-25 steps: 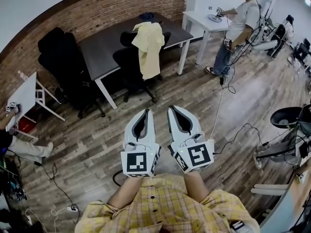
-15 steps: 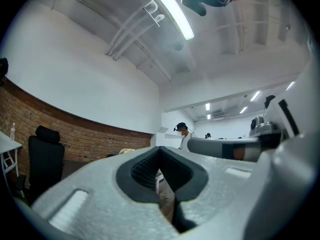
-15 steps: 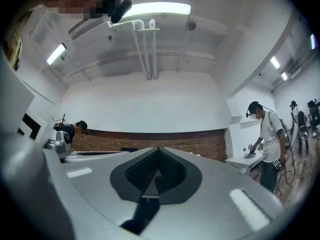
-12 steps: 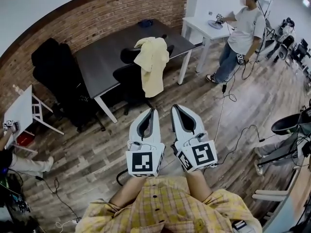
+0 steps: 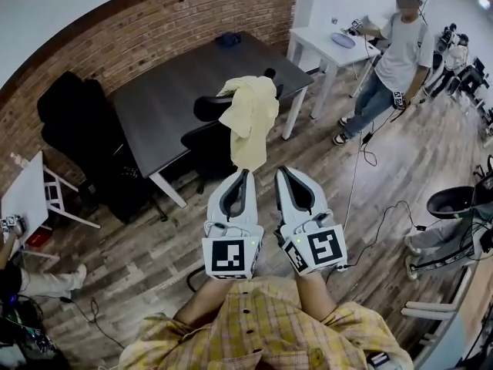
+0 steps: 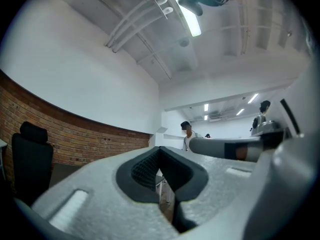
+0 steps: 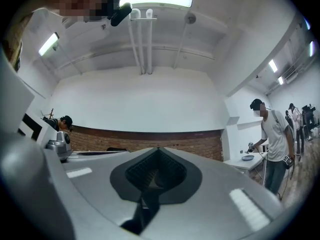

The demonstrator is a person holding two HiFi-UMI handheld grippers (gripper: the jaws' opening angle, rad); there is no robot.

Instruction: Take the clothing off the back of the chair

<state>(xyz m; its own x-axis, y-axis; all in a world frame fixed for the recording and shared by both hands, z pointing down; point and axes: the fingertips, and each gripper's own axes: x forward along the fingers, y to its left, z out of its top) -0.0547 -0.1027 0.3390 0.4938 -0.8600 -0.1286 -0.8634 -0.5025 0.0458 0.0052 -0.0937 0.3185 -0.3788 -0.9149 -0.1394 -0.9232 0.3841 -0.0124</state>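
1. The yellow clothing hangs over the back of the black chair at the dark table, untouched.
2. It now sits much nearer than a second ago, so I am closing in.
3. My left gripper and right gripper are both pinched together and empty.
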